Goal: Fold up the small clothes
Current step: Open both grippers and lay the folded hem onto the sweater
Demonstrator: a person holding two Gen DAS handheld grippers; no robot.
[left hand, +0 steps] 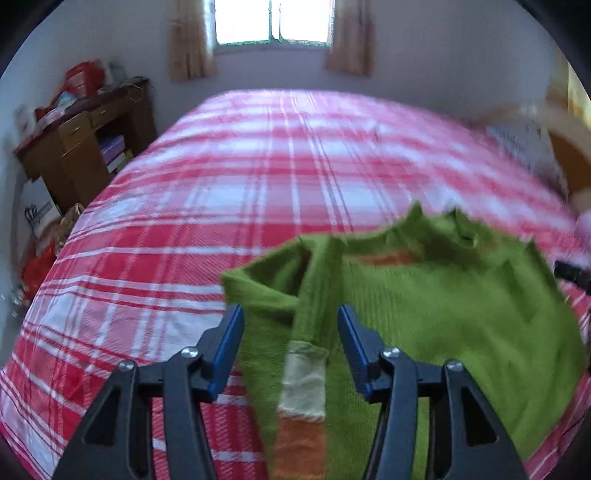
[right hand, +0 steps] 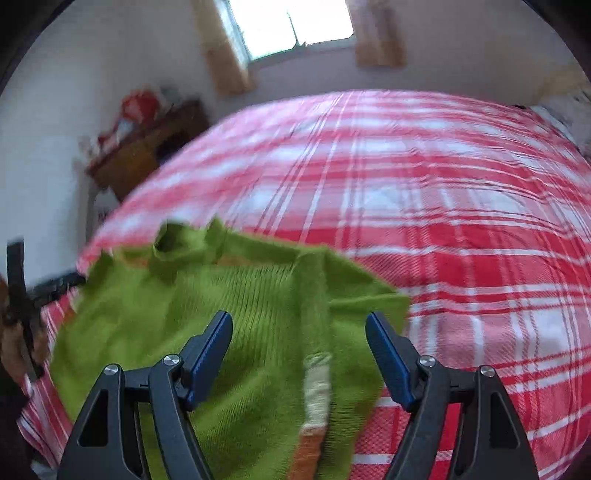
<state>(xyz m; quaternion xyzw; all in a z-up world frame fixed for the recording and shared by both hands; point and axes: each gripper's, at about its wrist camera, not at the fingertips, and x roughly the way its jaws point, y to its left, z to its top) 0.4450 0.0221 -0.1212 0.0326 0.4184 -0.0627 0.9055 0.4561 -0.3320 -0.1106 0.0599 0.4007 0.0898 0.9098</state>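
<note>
A small green knitted sweater lies spread on the red and white checked bed cover, collar toward the far side. Its sleeves are folded inward, each ending in a cream and orange striped cuff. My left gripper stands open over the sweater's left sleeve, its blue pads apart and not pressing the cloth. In the right wrist view the same sweater fills the lower left, and my right gripper hangs open above the right sleeve and its cuff, nothing pinched between the pads.
The bed cover stretches far to the back and right. A wooden desk with red bags on top stands at the left wall. A curtained window is behind the bed. The other gripper's black frame shows at the left edge.
</note>
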